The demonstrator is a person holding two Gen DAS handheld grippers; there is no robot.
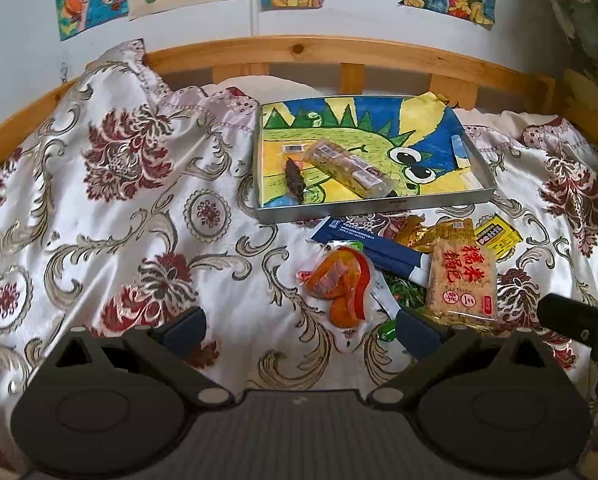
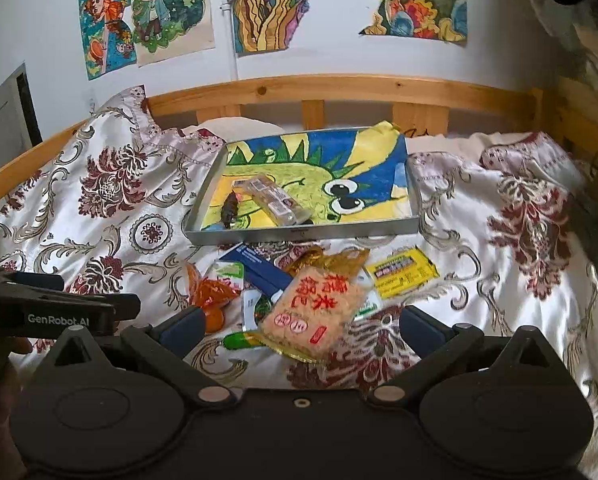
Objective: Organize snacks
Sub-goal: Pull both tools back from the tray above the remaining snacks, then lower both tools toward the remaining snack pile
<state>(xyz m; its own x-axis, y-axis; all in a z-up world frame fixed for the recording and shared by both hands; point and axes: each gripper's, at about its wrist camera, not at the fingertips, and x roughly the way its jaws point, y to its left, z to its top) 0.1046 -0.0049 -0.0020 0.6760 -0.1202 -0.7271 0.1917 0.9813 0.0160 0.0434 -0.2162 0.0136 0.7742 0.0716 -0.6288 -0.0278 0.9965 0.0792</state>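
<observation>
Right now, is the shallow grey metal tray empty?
No. The shallow grey metal tray holds a long clear-wrapped snack bar and a small dark snack.

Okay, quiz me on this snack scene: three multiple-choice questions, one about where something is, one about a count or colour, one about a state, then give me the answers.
1. Where does the rice cracker pack lie?
A in the tray
B on the bedspread, in front of the tray
C on the wall

2. How many snacks lie in the metal tray?
A two
B five
C none

3. The right gripper is:
A shut on a packet
B open, holding nothing
C out of view

Answers: B, it lies with the loose pile; A, a long clear pack and a dark piece; B, fingers spread wide.
</observation>
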